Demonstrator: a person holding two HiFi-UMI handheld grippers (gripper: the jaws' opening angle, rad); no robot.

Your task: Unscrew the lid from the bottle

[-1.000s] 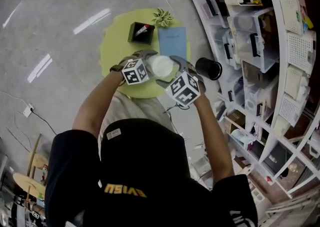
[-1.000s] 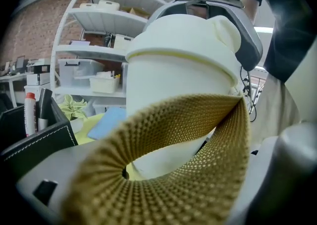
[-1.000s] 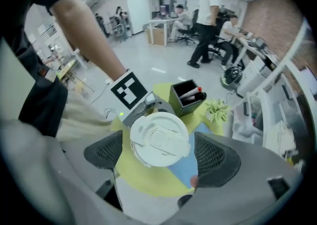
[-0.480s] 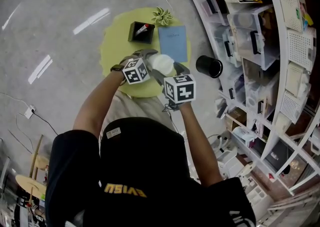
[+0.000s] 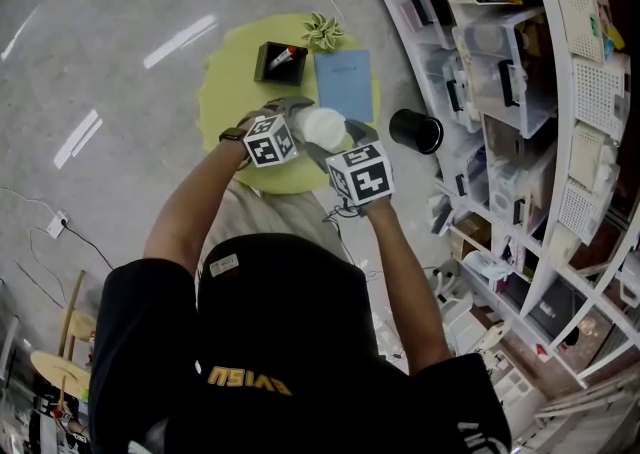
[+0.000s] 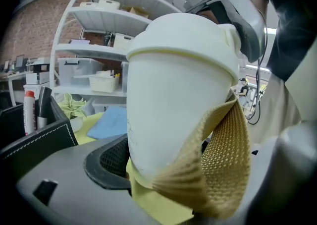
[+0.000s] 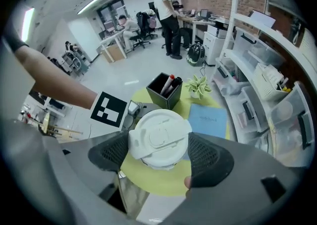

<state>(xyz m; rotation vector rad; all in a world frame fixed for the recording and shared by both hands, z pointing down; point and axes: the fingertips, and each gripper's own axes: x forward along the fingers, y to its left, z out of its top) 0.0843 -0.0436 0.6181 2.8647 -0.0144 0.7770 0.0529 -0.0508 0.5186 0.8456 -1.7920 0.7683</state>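
Head view: both grippers are meeting at the 5 o'clock edge of the round yellow table (image 5: 225,92), with the bottle between them.
Left gripper (image 6: 166,164): it is clamping the white bottle (image 6: 173,105) low on its body. A black pad is pressing at 9 o'clock and a tan mesh pad is wrapping against the wall at 3 o'clock.
Right gripper (image 7: 161,154): its jaws are closing around the lid (image 7: 159,137) from above, pads at 9 and 3 o'clock. They appear to be touching both edges, but the contact is hard to confirm.
Lid: it is sitting on the bottle, top face toward the right gripper's camera.
Surroundings, from the bottle: pen holder (image 5: 279,60) at 11 o'clock, plant (image 5: 326,32) at 12, blue notebook (image 5: 343,80) at 1, and black cup (image 5: 415,131) at 3, off the table.
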